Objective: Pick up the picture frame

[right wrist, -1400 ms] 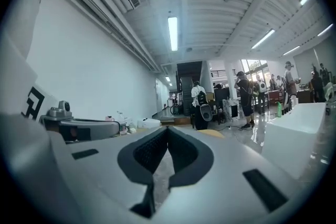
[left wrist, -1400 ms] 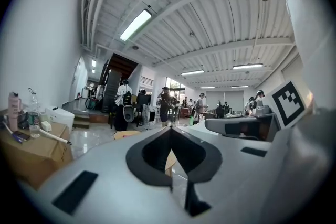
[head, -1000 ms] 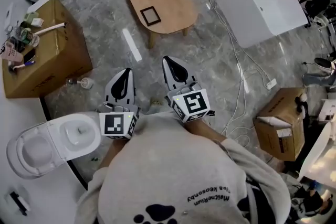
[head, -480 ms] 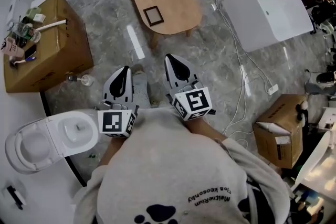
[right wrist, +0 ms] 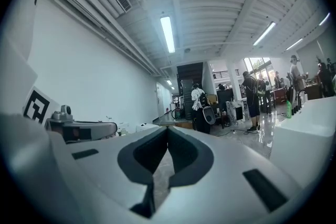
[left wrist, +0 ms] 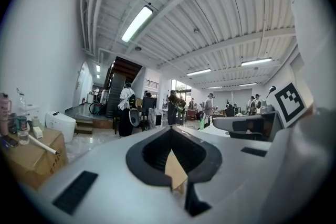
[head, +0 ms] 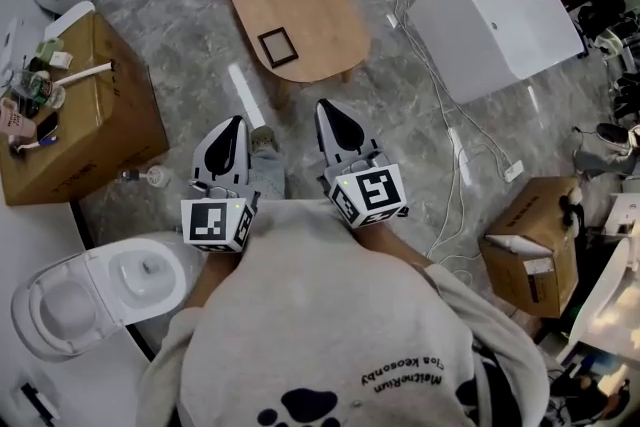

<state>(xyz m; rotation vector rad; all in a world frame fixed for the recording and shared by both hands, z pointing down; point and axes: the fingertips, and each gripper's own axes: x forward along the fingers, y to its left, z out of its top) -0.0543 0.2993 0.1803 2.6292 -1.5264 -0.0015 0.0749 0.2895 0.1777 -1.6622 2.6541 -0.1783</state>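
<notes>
Jaws on left gripper (head: 232,123) and right gripper (head: 326,105) are sitting pressed together, gripping nothing, pointing level. Picture frame (head: 277,47) is lying flat near the close end of the oval table (head: 320,10), well ahead. Judging next: walking closer, spreading one gripper's jaws, tipping down, pinching a frame edge.

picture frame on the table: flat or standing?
Flat. The picture frame lies on the oval wooden table; the head view shows all four sides from above.
</notes>
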